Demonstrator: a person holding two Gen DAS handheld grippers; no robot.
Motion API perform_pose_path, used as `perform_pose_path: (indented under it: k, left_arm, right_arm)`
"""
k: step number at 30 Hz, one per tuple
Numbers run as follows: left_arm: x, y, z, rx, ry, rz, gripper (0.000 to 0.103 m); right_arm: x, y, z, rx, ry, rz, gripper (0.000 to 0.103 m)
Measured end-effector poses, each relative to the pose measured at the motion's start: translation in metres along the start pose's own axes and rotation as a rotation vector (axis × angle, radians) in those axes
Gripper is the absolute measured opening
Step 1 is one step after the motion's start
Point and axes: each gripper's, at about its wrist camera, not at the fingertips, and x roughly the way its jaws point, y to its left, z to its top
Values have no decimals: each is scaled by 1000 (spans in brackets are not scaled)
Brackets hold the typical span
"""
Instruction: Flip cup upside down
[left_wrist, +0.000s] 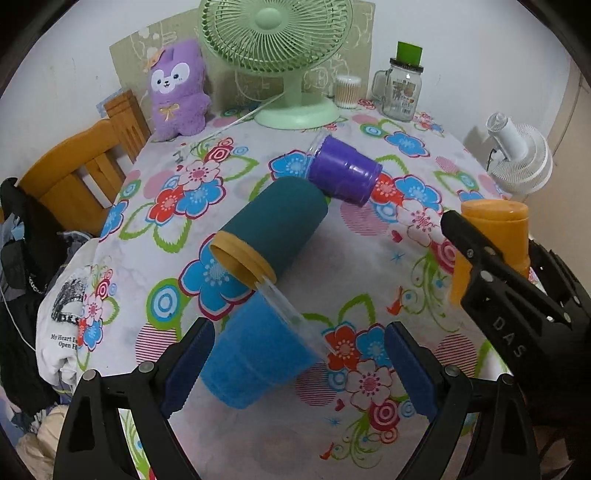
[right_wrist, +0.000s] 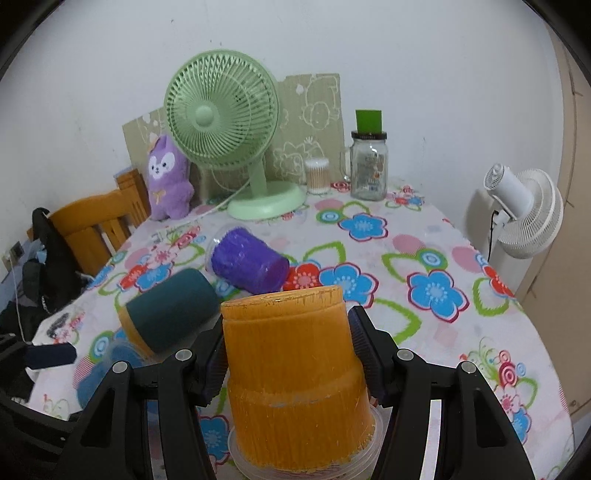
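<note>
An orange cup (right_wrist: 295, 376) stands upside down on the flowered tablecloth, rim down, and my right gripper (right_wrist: 288, 354) is shut on its sides. It also shows in the left wrist view (left_wrist: 491, 243) at the right. My left gripper (left_wrist: 295, 369) is open, its pads either side of a blue cup (left_wrist: 255, 354) that lies on its side with its clear rim up to the right. A teal cup (left_wrist: 273, 225) with a tan rim lies on its side just beyond it. A purple cup (left_wrist: 343, 170) lies on its side farther back.
A green desk fan (left_wrist: 280, 48), a purple plush toy (left_wrist: 177, 92), a cotton-swab tub (left_wrist: 347, 92) and a glass jar (left_wrist: 400, 92) line the table's back edge. A wooden chair (left_wrist: 85, 162) with clothes stands left. A white fan (left_wrist: 517, 155) stands right.
</note>
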Motion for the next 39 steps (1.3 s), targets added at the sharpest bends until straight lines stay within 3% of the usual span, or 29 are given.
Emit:
perform_pose_path:
  k: [7,16,20,31,35,39]
  left_arm:
    - [10,1,-6,9,23,0,94]
    - [6,2,-14,12,22,36,94]
    - [-4,5,-13,-7,32,26,94]
    - [-57,0,11,-25,29,6,95]
    - [-77,-5,22,-8,20,10,97]
    - [-96,-7,33,-12,9,-4,98]
  right_arm:
    - [19,-2,-23,30,97,0,63]
    - [7,-1,-34,28,119,47,64]
    - [-1,-4,-30,59,164,46,83]
    - [-54,-15,20,116,208,67,84]
    - [-71,-14,42,101,224,54,93]
    - [-87,-10,63,67,234,28,94]
